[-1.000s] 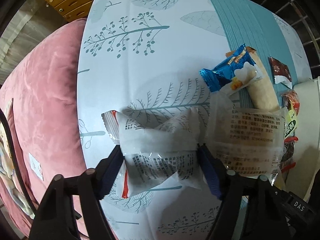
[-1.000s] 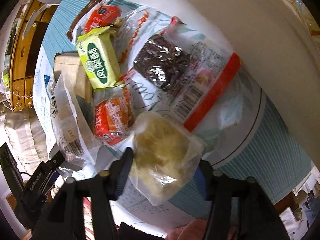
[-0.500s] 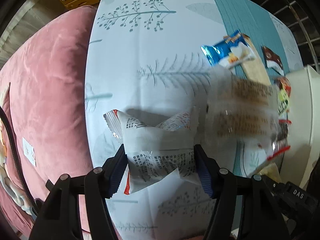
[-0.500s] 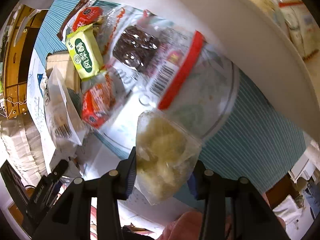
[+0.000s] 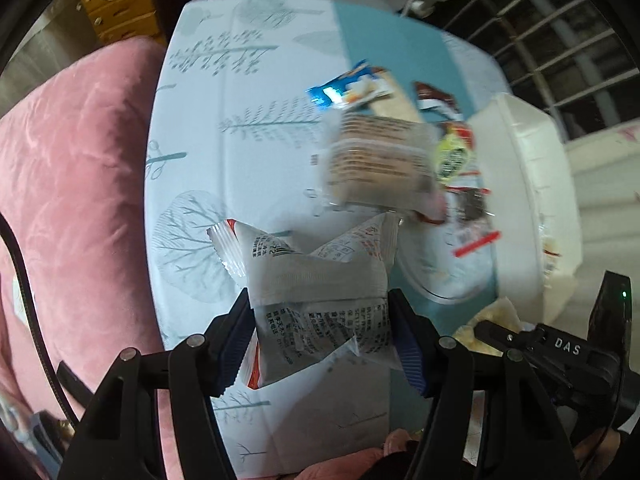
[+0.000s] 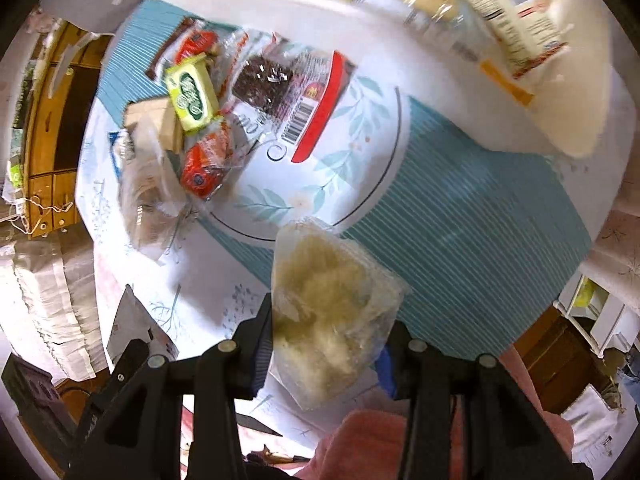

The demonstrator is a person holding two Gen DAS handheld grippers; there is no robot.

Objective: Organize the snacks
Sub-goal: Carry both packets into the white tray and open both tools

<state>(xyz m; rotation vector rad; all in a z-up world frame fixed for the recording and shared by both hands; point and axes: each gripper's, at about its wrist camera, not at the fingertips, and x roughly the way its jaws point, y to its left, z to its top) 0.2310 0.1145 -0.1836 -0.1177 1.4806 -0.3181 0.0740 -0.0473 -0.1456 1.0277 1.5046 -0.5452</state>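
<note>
Snacks (image 5: 380, 160) motion-blurred; white bin (image 6: 580, 128) contents cut off.

Below my fingers a table (image 6: 460, 216) in a tree-print cloth carries a white bin (image 5: 532, 184); beside the bin lie a dark-filled packet (image 6: 288, 88), green bar (image 6: 192, 96) and orange pack (image 6: 208, 160)

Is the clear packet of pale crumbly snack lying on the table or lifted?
Lifted: the clear packet is pinched between the right gripper pads, above the tablecloth.
</note>
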